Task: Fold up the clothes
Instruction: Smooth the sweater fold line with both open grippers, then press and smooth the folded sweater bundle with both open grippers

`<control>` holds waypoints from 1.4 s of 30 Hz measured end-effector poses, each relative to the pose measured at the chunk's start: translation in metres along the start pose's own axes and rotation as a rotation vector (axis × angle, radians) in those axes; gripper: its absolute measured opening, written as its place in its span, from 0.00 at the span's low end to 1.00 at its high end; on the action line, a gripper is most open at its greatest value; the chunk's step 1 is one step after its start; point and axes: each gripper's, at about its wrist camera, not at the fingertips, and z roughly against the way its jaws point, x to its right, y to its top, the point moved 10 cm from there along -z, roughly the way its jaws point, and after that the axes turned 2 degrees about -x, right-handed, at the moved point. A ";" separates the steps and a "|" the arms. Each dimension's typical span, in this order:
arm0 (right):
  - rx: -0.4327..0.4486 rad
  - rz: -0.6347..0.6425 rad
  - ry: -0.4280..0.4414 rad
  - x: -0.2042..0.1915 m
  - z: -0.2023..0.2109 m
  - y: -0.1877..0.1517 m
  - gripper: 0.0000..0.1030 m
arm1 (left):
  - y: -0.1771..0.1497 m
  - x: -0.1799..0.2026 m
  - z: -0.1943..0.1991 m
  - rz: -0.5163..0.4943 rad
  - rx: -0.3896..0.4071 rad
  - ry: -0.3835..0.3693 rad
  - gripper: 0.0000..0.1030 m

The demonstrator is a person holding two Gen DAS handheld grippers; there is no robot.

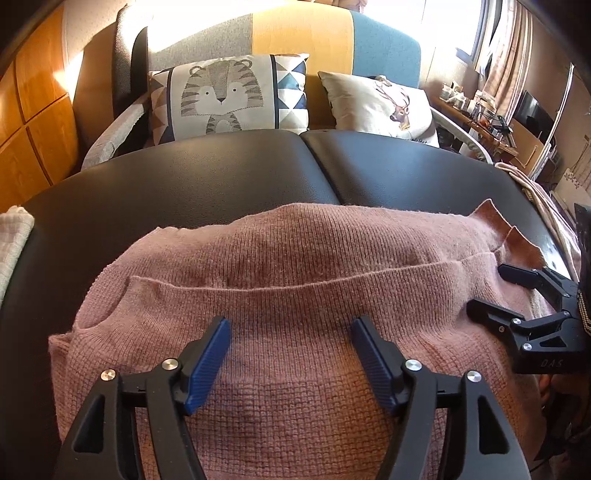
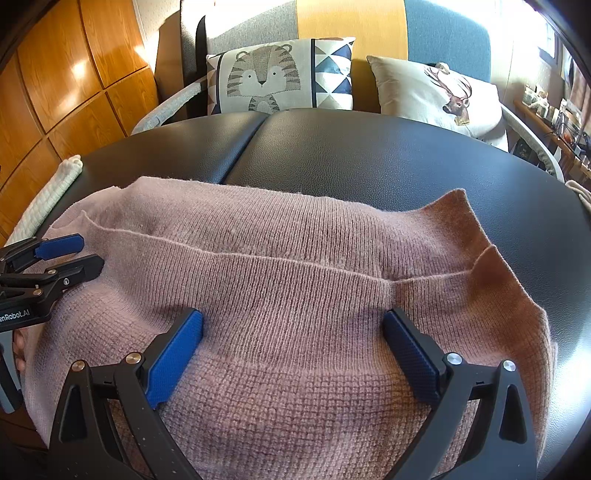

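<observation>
Left gripper [image 1: 291, 328]: nearest the lens in the left wrist view. Black frame, blue ribbed pads [image 1: 207, 365]. Jaws spread wide, nothing between them but the flat knit beneath; no fabric pinched. Whether the tips touch the cloth cannot be told.

Right gripper [image 2: 293, 325]: nearest the lens in the right wrist view. Same make, blue pads [image 2: 171, 363]. Jaws likewise set wide apart, holding nothing, poised over the knit.

Sweater [image 1: 295, 295]: pink knit, lying on the black padded table [image 1: 207, 184], towards its near edge. One layer is folded over another; the folded edge runs as a thin raised line from left to right across the middle. At the sweater's right end two flaps of fabric stand up, lit orange by the sun. The far hem lies across the seam between the table's two cushions.

Table: two black leather-like cushions meeting at a centre seam; far half bare.

White cloth [image 2: 48, 199]: ribbed, draped over the table's left edge, just beside the sweater.

Pale blanket [image 1: 535, 192]: at the table's right edge, partly seen.

Tiger pillow [image 1: 225, 96]: beyond the table's far edge, upright against a sofa [image 1: 303, 33] with grey, yellow and blue panels.

Deer pillow [image 1: 384, 103]: to the right of the tiger pillow, leaning on the same sofa.

Wooden panels [image 2: 74, 74]: orange-brown, along the left.
</observation>
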 end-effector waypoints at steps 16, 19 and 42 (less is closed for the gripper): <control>0.009 0.026 0.003 -0.037 0.024 -0.020 0.97 | -0.003 -0.001 0.016 -0.008 0.017 0.029 0.84; 0.013 0.031 0.010 -0.035 0.020 -0.019 0.99 | -0.008 -0.004 0.010 -0.007 0.006 0.041 0.84; 0.030 -0.119 -0.127 0.046 0.059 -0.033 1.00 | -0.011 -0.020 0.009 -0.003 0.012 0.084 1.00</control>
